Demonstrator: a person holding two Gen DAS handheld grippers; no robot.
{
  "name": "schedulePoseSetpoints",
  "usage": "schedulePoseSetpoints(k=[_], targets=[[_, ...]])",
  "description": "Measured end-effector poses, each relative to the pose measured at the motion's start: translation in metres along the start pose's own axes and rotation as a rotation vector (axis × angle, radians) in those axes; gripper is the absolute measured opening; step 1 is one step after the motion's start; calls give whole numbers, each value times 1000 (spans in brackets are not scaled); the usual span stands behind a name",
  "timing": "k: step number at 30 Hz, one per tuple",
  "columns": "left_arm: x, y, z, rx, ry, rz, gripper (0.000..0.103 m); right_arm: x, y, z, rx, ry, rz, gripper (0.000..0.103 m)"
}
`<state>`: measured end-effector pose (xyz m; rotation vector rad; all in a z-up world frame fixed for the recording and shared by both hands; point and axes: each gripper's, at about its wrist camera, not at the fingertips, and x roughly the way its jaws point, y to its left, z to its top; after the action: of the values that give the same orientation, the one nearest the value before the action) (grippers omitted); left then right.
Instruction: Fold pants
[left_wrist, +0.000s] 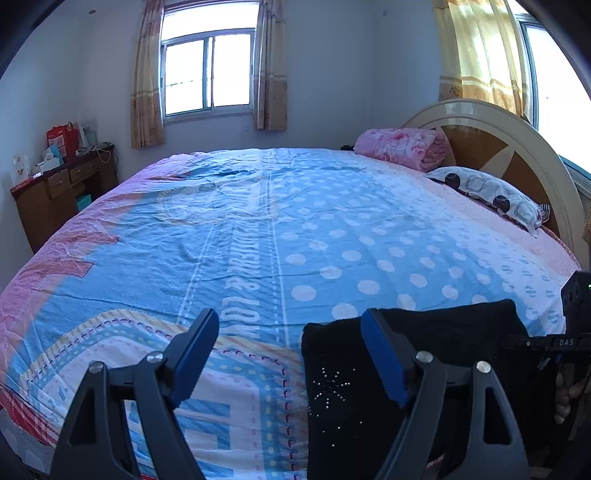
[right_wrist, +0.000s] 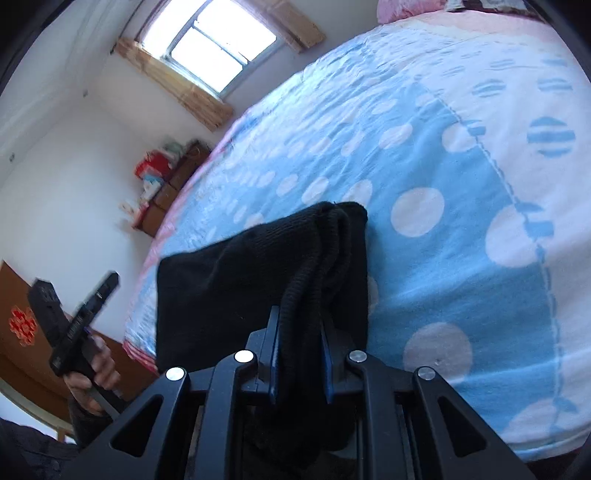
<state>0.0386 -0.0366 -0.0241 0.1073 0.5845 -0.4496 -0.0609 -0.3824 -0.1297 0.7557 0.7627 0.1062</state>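
A wide bed (left_wrist: 258, 229) filled the room, covered by a quilt in blue with white polka dots and pink borders. The black pants (left_wrist: 351, 398), folded into a compact pile with a small studded star on top, lay on the near right part of the bed. The left hand-held gripper (left_wrist: 288, 354) stood wide over the quilt with nothing between its blue pads, its right finger above the pile's edge. The right hand-held gripper (right_wrist: 298, 354) was narrow, clamped on a thick fold of the pants. At the far right, a rolled pink blanket (left_wrist: 402, 146) and a spotted pillow (left_wrist: 491, 195) sat beside the curved headboard (left_wrist: 517, 147). A wooden desk (left_wrist: 55, 192) with red boxes stood against the far left wall, below a curtained window (left_wrist: 208, 70).
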Motion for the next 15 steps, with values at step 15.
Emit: schedulePoseSetpoints(k=[15], targets=[[22, -53, 8, 145, 4, 26, 82, -50, 81, 3, -364, -270, -195, 50]])
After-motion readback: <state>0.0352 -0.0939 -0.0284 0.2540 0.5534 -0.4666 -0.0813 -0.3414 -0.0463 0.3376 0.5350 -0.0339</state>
